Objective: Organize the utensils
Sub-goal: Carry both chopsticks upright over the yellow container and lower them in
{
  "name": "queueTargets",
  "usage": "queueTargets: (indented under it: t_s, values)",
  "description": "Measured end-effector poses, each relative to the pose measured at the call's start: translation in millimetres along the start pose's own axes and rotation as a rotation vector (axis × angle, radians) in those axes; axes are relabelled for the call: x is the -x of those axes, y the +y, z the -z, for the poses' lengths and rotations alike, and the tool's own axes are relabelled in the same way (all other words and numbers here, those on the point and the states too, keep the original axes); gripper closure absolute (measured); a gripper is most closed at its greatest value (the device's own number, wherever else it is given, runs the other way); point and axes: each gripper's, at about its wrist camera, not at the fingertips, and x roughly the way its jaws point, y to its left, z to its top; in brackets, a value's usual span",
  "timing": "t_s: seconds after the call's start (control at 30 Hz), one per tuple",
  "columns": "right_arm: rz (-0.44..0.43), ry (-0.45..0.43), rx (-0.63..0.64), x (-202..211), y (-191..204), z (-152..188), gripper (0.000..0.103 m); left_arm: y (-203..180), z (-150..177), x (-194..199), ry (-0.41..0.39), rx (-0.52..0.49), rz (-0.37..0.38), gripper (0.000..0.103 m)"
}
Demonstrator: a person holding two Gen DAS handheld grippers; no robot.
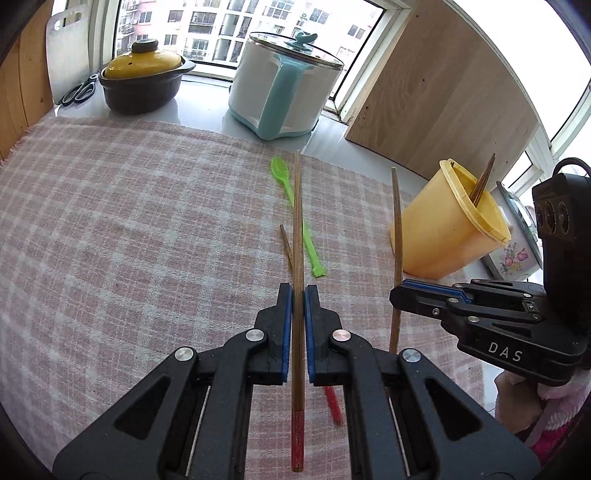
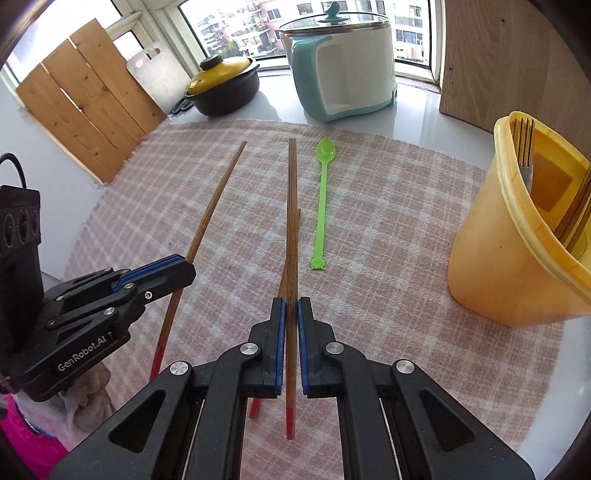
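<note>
Claws both clamped: left claw grips one chopstick, right claw another chopstick.

White glossy worktop under a pink-and-white checked cloth. Window along the back edge, daylight, apartment blocks outside. Back left corner: plank panel, white cutting board, scissors, dark casserole with yellow lid. Back edge, middle: white-and-teal pot with glass lid. Back right: pale wood board leaning upright, a 2nd window beyond it.
</note>
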Motion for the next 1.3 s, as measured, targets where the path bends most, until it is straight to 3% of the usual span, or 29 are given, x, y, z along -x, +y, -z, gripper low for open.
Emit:
queueTargets:
  t_s: [0.7, 1.3]
  values:
    - [0.043, -0.202, -0.056, 115, -70, 4, 0.098, -99, -37, 17, -0.121, -0.060, 0.113, 0.099]
    - [0.084, -0.304, -0.055, 161, -118, -33, 0.098, -175, -96, -15, -0.178, -0.095, 0.150, 0.099]
